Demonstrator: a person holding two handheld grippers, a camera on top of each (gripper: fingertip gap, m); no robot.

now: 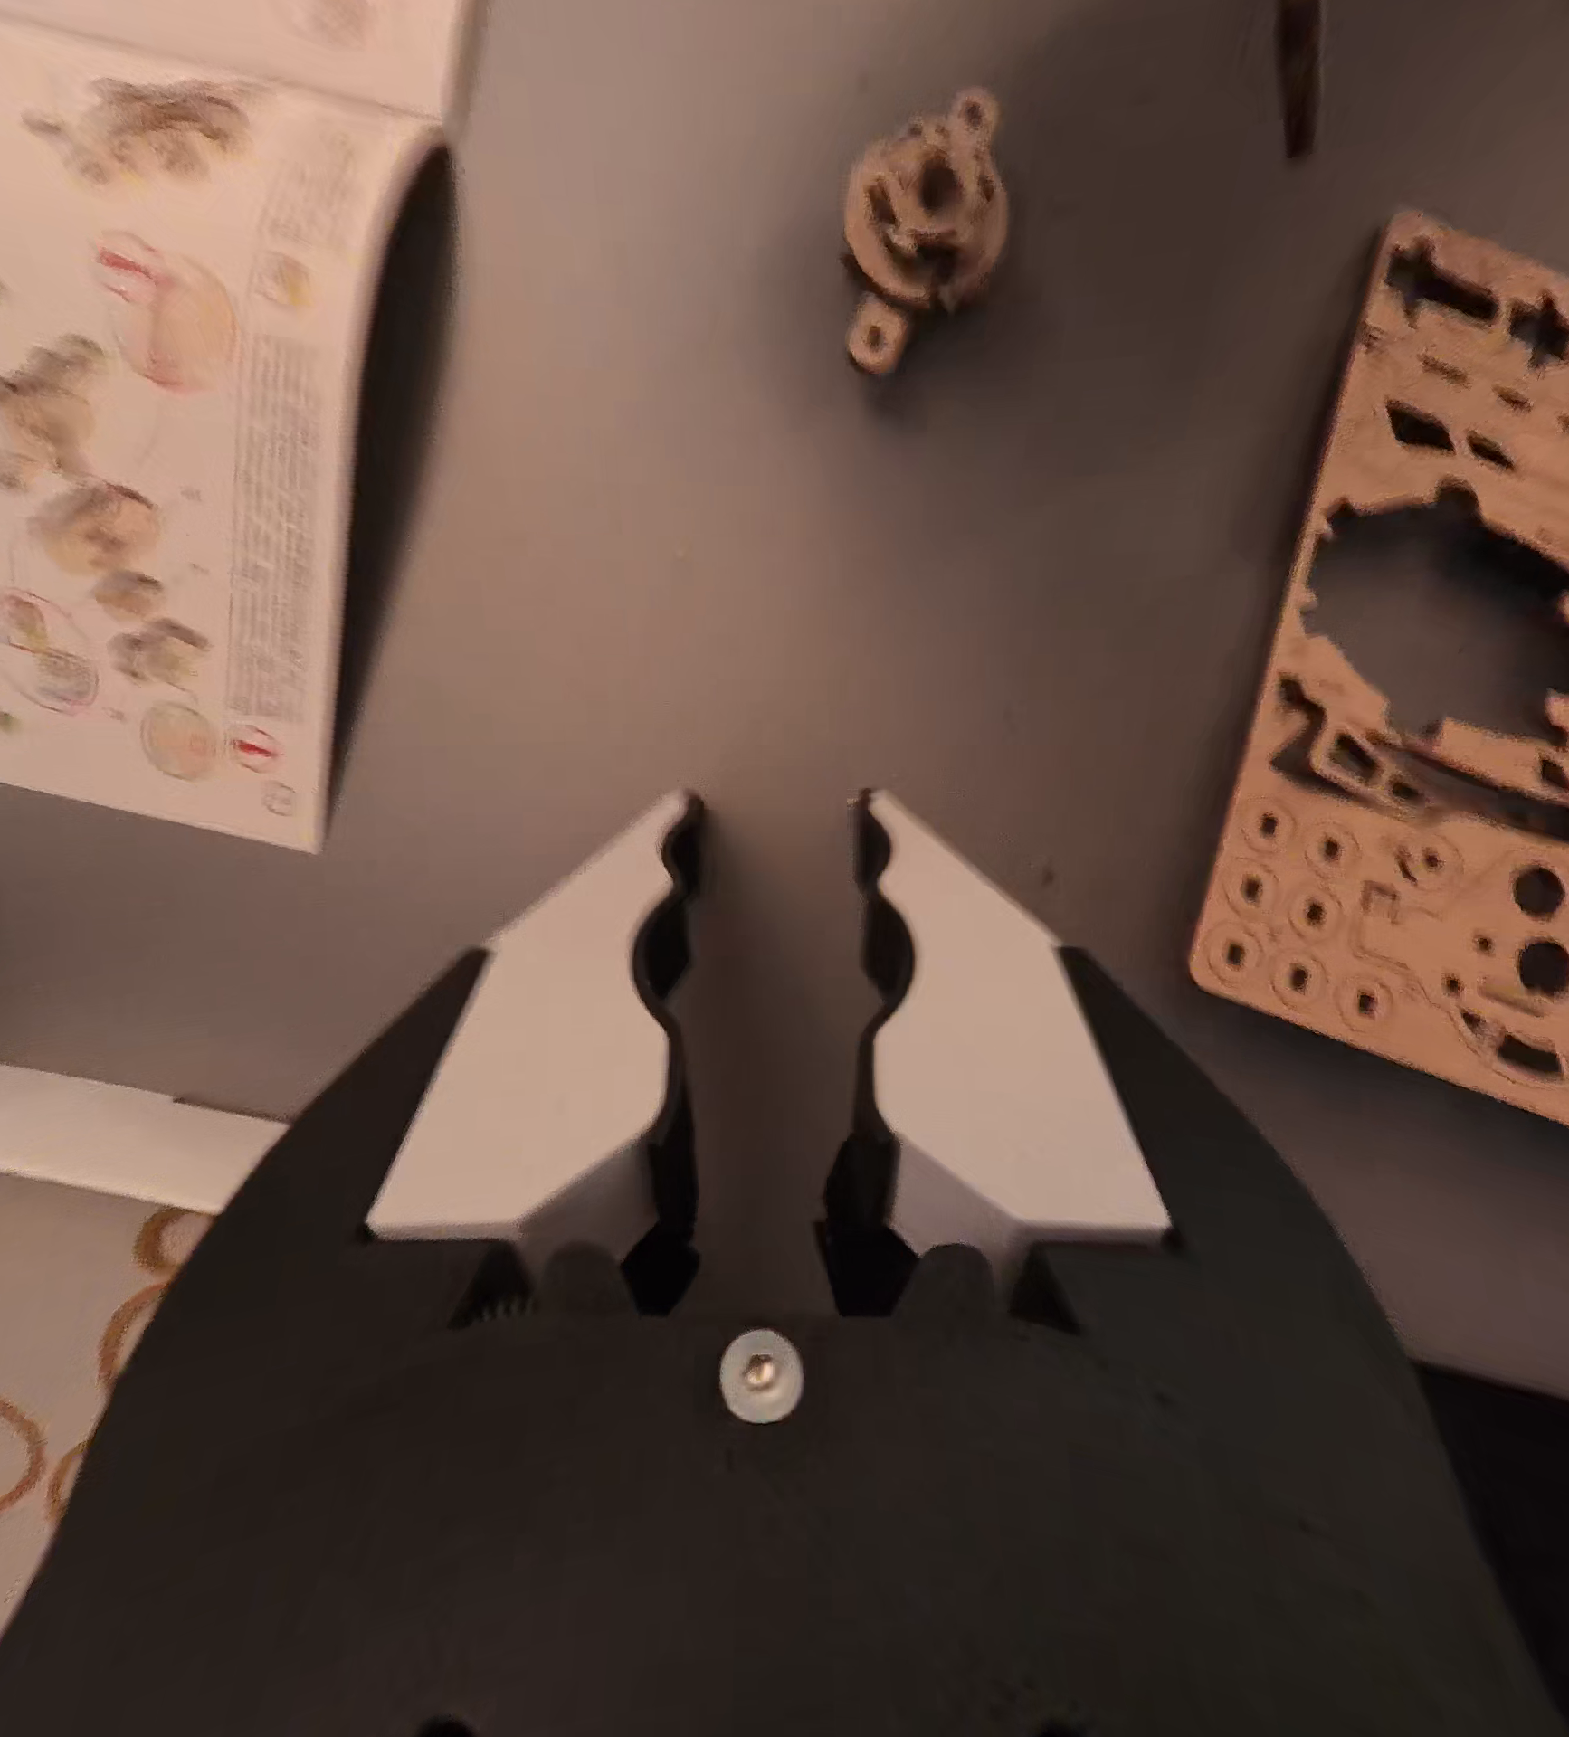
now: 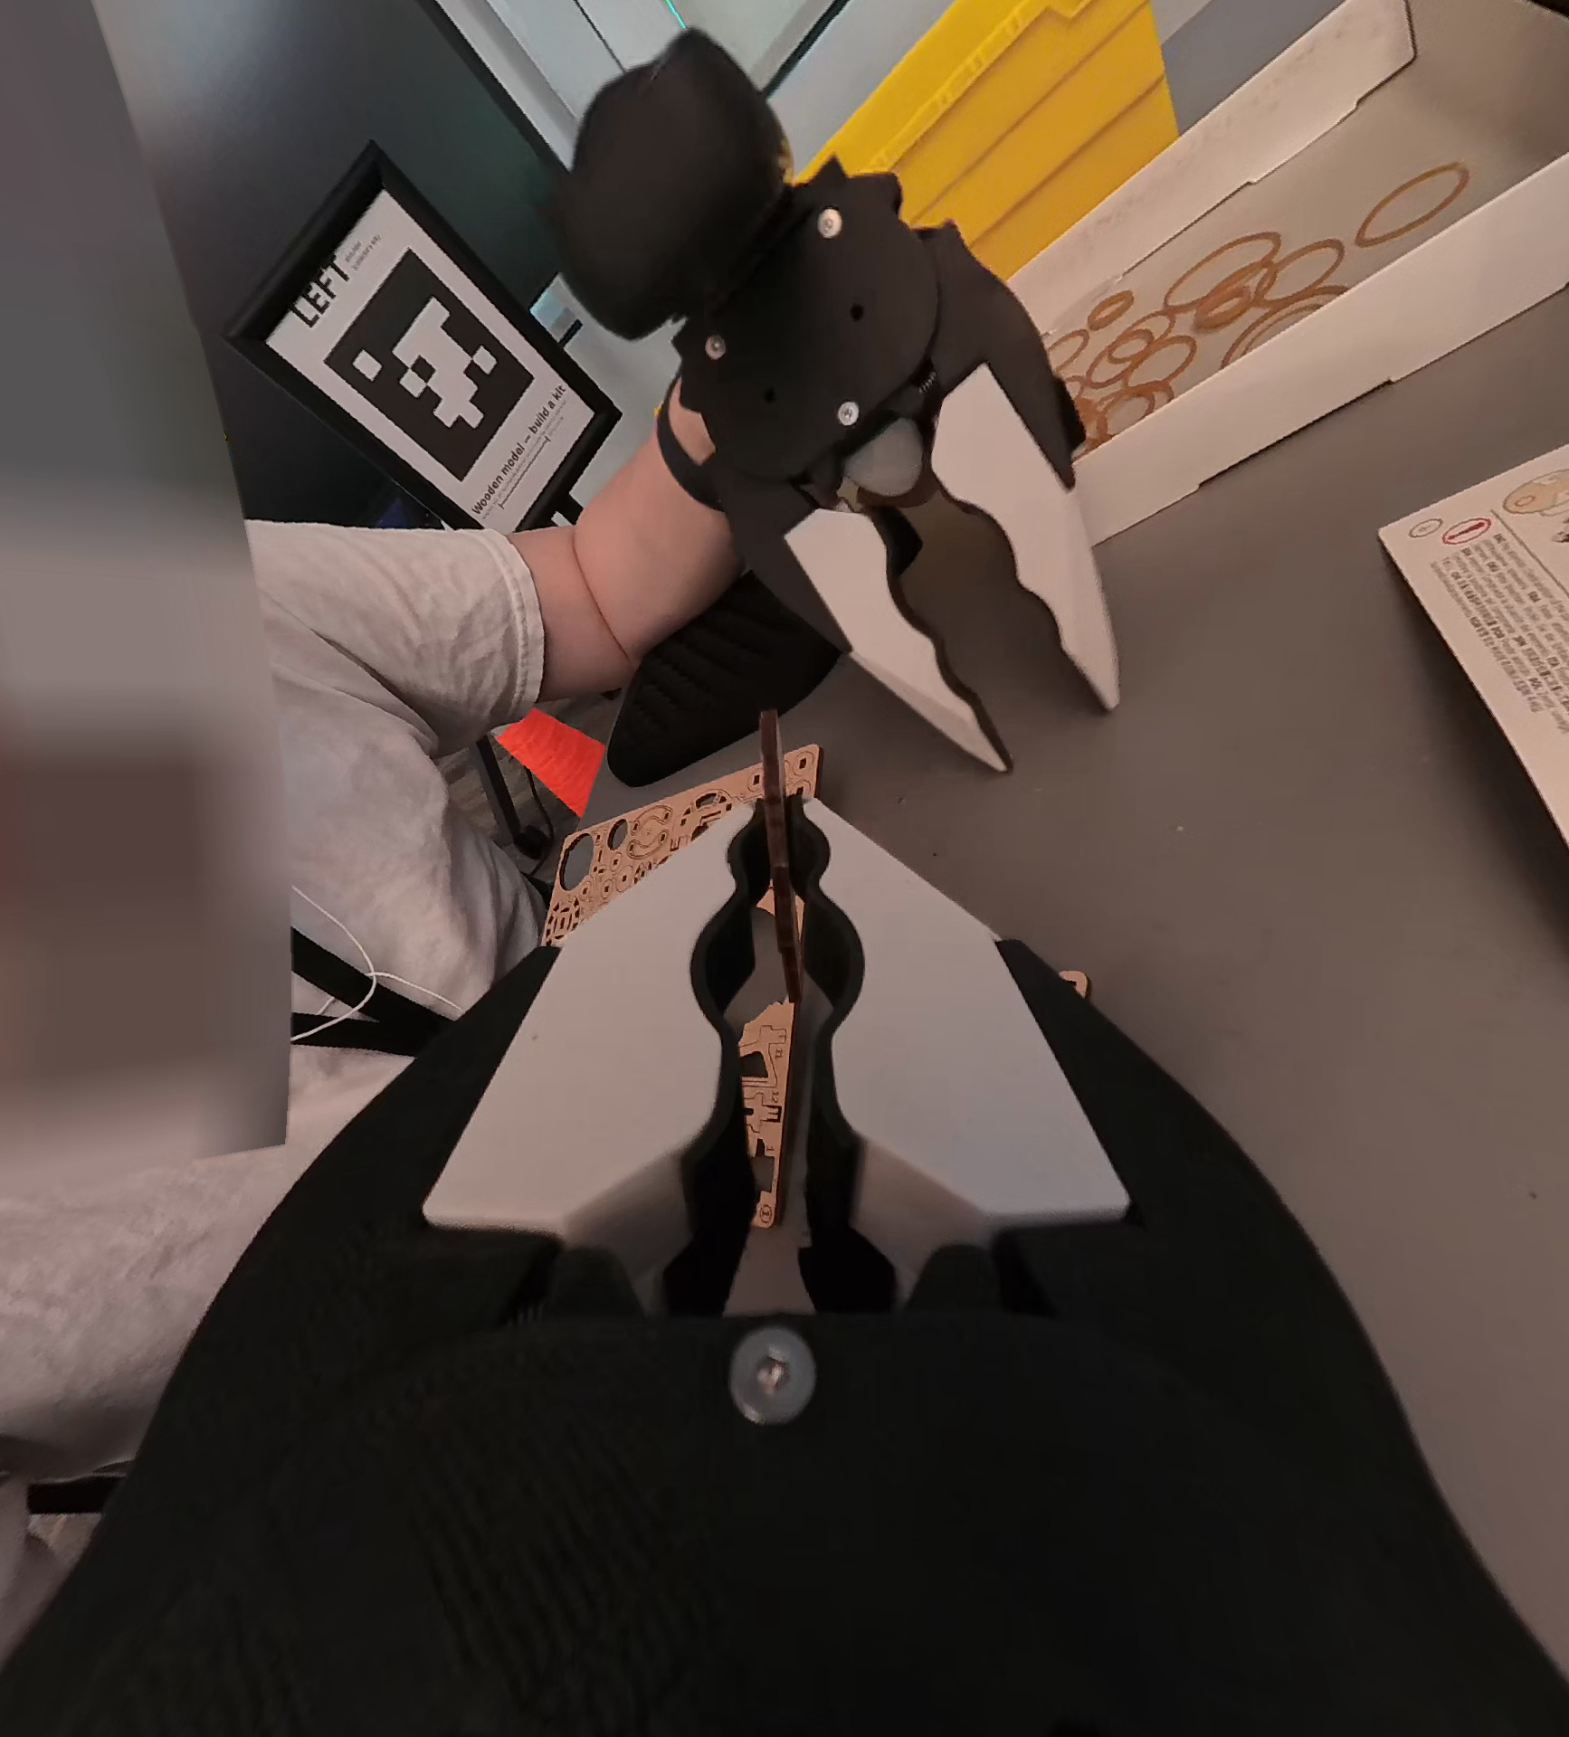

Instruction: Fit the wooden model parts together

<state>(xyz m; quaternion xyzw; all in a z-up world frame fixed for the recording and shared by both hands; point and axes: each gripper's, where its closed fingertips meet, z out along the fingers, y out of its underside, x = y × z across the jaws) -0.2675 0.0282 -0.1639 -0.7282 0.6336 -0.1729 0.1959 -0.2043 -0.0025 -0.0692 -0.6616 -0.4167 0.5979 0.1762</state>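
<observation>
**Two grippers, one flat part pinched**

Two tools in play: my right gripper (image 2: 785, 827) is clamped on a thin wooden part (image 2: 779, 902), held edge-on. My left gripper (image 1: 776, 808) hovers parted and empty; the small wooden assembly (image 1: 926, 221) lies at its one o'clock, well apart. I'd grasp that assembly squarely first, then align slot to edge.

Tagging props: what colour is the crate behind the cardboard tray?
Bright yellow crate, plain, no pattern visible. Shows best in the right wrist view, beyond the tray.
</observation>
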